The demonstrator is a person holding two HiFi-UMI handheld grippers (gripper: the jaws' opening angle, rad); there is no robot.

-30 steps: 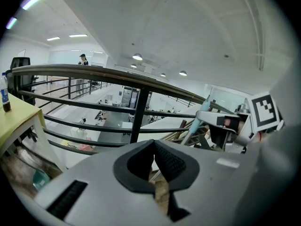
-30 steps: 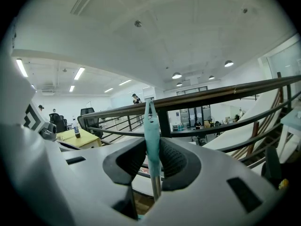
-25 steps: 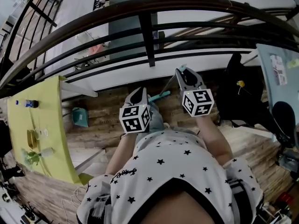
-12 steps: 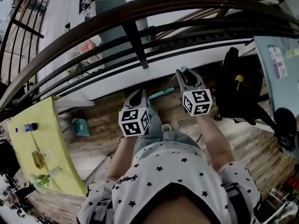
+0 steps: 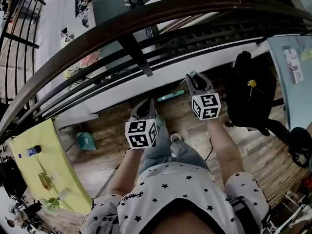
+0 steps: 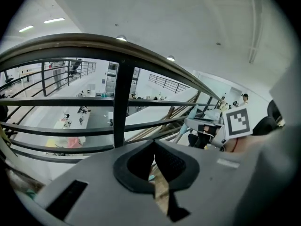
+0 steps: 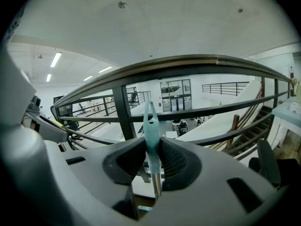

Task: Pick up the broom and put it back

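Your right gripper (image 7: 153, 149) is clamping the broom (image 7: 150, 121) by its teal handle while your left gripper (image 6: 154, 147) is hanging closed and empty. You're carrying it back, and the next move is probably standing it steadily by the far railing (image 5: 146, 21).

Office mezzanine: dark railing (image 5: 141, 21) overlooking lower hall with desks (image 6: 70, 121); wood-plank floor (image 5: 253, 145), black chair (image 5: 246, 94).

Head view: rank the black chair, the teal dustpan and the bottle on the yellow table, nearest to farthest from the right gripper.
1. black chair: just to the right of the right gripper, which holds the broom.
2. teal dustpan: on the floor, off to the left.
3. bottle: on the yellow table, far left.
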